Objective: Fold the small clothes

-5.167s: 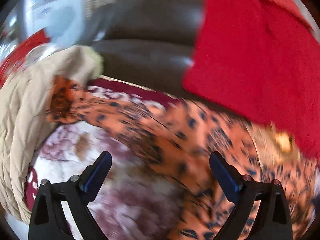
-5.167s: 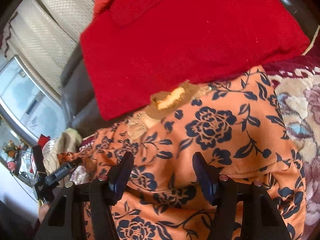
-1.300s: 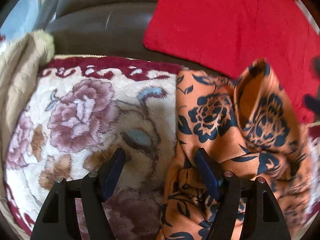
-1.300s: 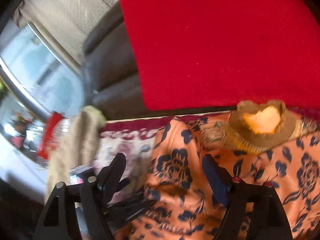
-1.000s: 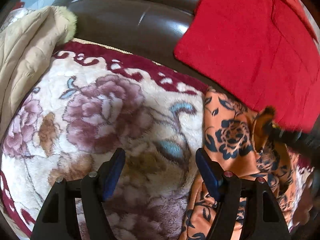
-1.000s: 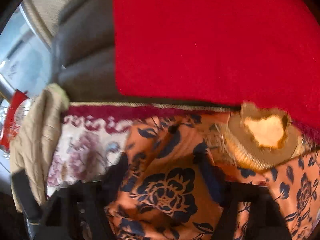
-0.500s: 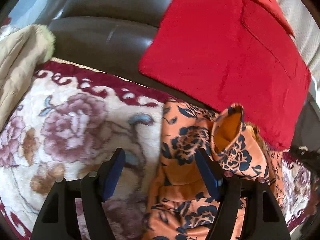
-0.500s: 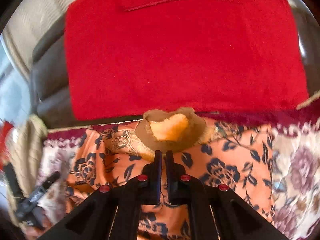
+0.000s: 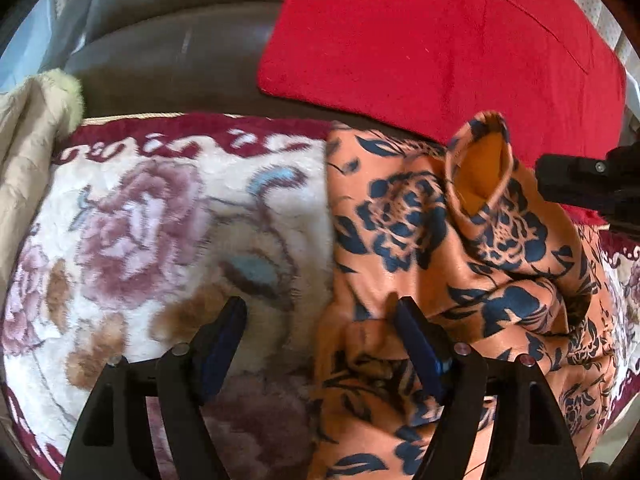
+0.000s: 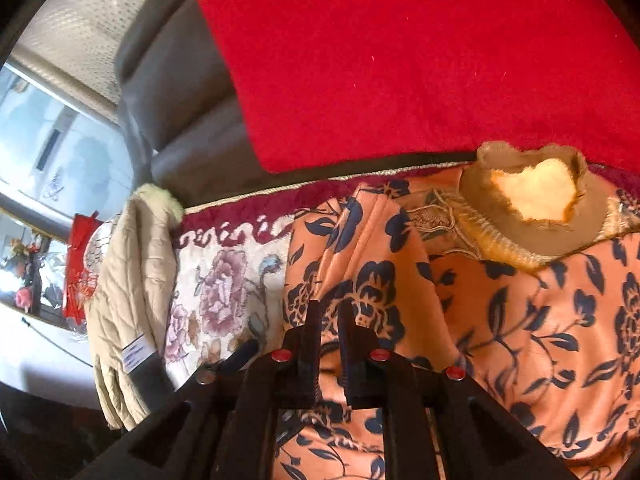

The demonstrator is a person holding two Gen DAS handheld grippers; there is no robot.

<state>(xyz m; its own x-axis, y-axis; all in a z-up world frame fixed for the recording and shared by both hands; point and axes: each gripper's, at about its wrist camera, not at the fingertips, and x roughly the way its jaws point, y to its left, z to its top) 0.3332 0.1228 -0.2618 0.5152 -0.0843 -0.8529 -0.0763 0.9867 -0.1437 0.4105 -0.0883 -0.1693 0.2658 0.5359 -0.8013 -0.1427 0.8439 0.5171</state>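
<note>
An orange garment with a dark blue flower print [image 9: 460, 260] lies on the sofa seat, its fur-lined collar [image 10: 532, 200] towards the backrest. One sleeve [image 10: 360, 248] is folded in over the body, and its cuff [image 9: 480, 168] stands up open. My left gripper [image 9: 320, 340] hovers over the garment's left edge. Its jaws are opening, one finger over cloth and one over blanket, pressing nothing. My right gripper [image 10: 328, 312] is shut with its tips at the sleeve, and I see no cloth pinched. Its black tips [image 9: 544, 180] show beside the cuff.
A floral plush blanket [image 9: 160, 240] covers the seat. A red cushion [image 9: 440, 40] leans on the dark leather backrest [image 9: 160, 60]. A beige quilted coat [image 10: 132, 280] hangs over the left end. Beyond it are a window and a red packet [image 10: 80, 264].
My right gripper went from open to shut, then moved left from below the collar to the sleeve. The long sleeve that lay stretched out to the left is now folded in. My left gripper shifted sideways.
</note>
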